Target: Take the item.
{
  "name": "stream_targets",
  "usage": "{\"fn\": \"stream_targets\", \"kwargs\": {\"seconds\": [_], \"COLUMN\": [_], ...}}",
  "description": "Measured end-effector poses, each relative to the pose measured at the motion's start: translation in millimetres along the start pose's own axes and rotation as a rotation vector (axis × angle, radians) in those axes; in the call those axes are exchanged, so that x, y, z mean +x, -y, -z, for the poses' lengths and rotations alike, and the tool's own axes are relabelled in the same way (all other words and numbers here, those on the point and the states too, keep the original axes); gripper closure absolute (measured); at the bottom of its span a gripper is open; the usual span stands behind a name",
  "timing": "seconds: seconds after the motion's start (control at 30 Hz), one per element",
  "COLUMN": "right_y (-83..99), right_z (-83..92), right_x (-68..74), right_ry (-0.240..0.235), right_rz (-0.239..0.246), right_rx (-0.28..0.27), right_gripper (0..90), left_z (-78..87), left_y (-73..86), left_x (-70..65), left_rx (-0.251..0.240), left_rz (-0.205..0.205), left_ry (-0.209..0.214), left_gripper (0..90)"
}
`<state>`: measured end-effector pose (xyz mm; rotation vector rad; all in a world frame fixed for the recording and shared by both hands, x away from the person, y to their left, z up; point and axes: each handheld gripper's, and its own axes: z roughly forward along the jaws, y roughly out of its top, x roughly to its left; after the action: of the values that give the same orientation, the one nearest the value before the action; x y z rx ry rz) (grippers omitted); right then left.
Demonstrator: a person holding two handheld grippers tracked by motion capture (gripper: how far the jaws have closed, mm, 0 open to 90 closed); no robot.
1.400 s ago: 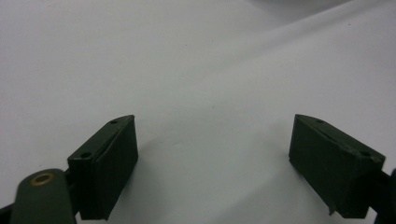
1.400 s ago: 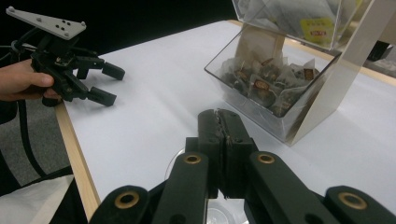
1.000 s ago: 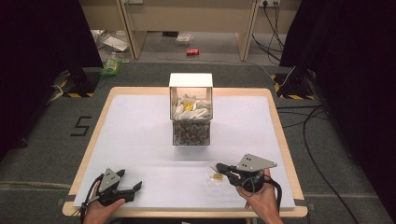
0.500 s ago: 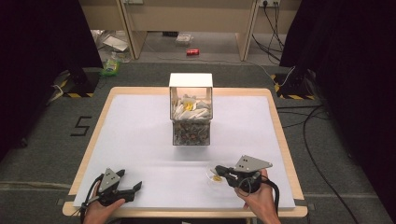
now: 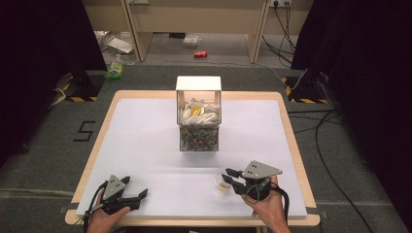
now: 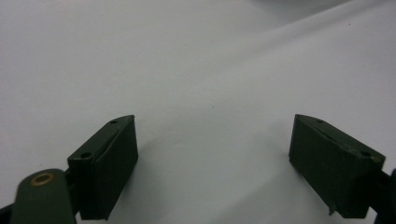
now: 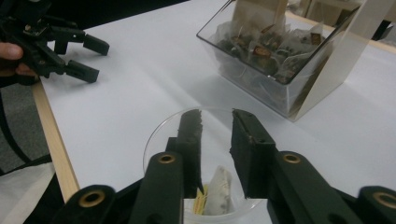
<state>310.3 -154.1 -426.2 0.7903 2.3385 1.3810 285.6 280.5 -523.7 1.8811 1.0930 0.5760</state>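
A clear plastic cup [image 5: 222,182] [image 7: 159,135] stands near the table's front right, with a white tea bag [image 7: 218,189] and its yellow tag lying in the bottom. My right gripper [image 5: 231,176] [image 7: 215,116] hangs over the cup's mouth. Its jaws have just been opening, stand a little apart and have nothing between the pads. At the front left my left gripper [image 5: 136,187] [image 6: 212,121] [image 7: 100,60] rests low over the bare table, jaws wide open and empty.
A clear box [image 5: 198,121] [image 7: 261,60] with a white card back stands mid-table, holding several tea bags. The white table cover [image 5: 145,131] ends at a wooden edge [image 7: 51,135] close to both hands.
The right gripper's jaws have parted a little over the cup. Both hands have stayed where they were.
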Motion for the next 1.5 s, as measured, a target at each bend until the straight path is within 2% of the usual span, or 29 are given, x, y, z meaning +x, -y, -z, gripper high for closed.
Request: {"fn": "stream_targets", "kwargs": {"seconds": [0.13,0.3,0.73,1.0,1.2,1.33,1.5], "right_y": [-1.2,-1.5,-3.0,-1.6,1.8,8.8,14.8], "right_z": [2.5,4.3,7.8,9.8,12.3,14.5,15.2], "right_x": [-2.5,-4.4,-11.4,-21.1,-31.2,-42.8,-50.5], "right_ry": [0.016,0.022,0.042,0.074,0.118,0.162,0.185], "right_rz": [-0.016,-0.026,-0.041,-0.058,-0.083,-0.124,-0.150], "right_rx": [-0.024,-0.028,-0.040,-0.053,-0.059,-0.060,-0.054], "right_gripper": [65.0,63.5,62.4,61.8,57.3,52.0,48.8], "left_z": [0.0,0.0,0.0,0.0,0.0,0.0,0.0], "left_y": [0.0,0.0,0.0,0.0,0.0,0.0,0.0], "left_x": [0.0,0.0,0.0,0.0,0.0,0.0,0.0], "left_rx": [0.000,0.000,0.000,0.000,0.000,0.001,0.001], "left_rz": [0.000,0.000,0.000,-0.001,-0.001,-0.001,-0.001], "left_ry": [0.000,0.000,0.000,0.000,0.000,0.000,0.000], "left_gripper": [14.9,14.8,14.8,14.8,14.8,14.8,14.8]}}
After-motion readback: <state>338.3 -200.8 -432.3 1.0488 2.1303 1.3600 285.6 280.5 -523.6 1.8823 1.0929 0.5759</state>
